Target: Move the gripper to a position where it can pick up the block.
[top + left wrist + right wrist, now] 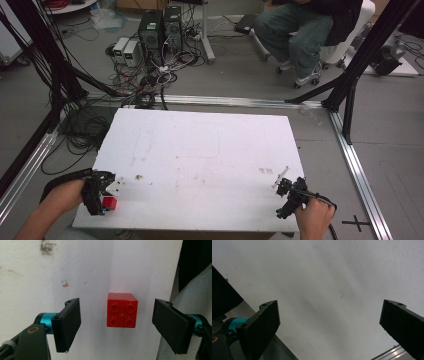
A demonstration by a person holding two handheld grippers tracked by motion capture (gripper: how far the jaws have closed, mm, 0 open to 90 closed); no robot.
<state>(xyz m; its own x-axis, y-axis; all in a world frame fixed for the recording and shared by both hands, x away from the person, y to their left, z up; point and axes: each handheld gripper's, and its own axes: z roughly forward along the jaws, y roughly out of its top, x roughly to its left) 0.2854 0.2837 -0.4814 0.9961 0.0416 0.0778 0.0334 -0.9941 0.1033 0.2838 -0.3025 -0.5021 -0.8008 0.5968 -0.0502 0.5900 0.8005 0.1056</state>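
Overall, a white table (200,150) took up the middle of the high view, its top bare and lightly smudged, with broad open surface stretching ahead of both claws and between them. Grey floor, aluminium rails and a tangle of black cables (145,80) lay beyond its far edge, well apart from either claw; a seated person (305,30) was farther back still.

Left gripper (102,192): held at the near left corner of the table, close to the left and near edges. Its jaws stood spread wide, gripping nothing. In the left gripper view, the left gripper (116,325) framed a red brick (122,310), which sat flat on the table between the two pads, studs up, clear of both, with open gaps on either side. The table's edge ran just beyond the right-hand pad.

Right gripper (290,195): held at the near right corner, beside the right edge. In the right gripper view, the right gripper (329,325) had its jaws spread wide over bare white tabletop, nothing between them; the table edge crossed behind the left-hand pad.

Small dark marks (47,246) spotted the surface ahead of the left claw.
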